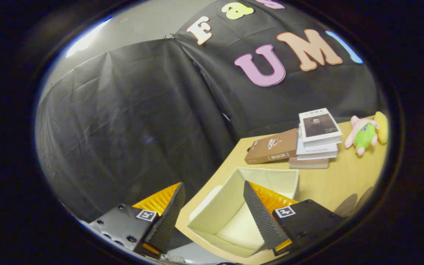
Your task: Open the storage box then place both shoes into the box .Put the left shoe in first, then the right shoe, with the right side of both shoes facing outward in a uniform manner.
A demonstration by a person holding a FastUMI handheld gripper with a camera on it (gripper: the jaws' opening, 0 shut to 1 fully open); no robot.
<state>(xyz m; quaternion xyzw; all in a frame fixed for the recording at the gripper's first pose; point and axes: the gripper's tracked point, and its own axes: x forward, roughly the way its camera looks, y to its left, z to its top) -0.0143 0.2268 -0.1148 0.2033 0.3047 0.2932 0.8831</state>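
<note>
Claw [214, 206] fingers stand well apart, gripping nothing, with ridged pads facing each other across the gap. Its right finger [260, 217] hangs over the box [230, 200], while the left finger [169, 215] sits off the table's edge with black cloth behind it. That box is open at the top, pale cream, soft-walled and square, with nothing seen inside; it stands at the near corner of the table [329, 184], between and just ahead of the fingers, and the view is tilted so it looks skewed. Beyond the box, well apart from it, a brown book [271, 147] lies flat on the table. Touching that book's far side is a stack of books [317, 141], the top one with a pale cover bearing a dark portrait. Beside the stack, a little apart, a plush toy [363, 134] in pink, green and yellow lies on the tabletop. Two dark rounded shapes [348, 204] show at the table's near side next to the right finger; what they are cannot be told. Table surface is light wood-coloured, smooth and matte. Black creased cloth [131, 121] forms the booth wall behind the table, folding at a corner. Above the cloth a plain pale wall [138, 25] shows, with a bright strip of light [87, 36] on it.
</note>
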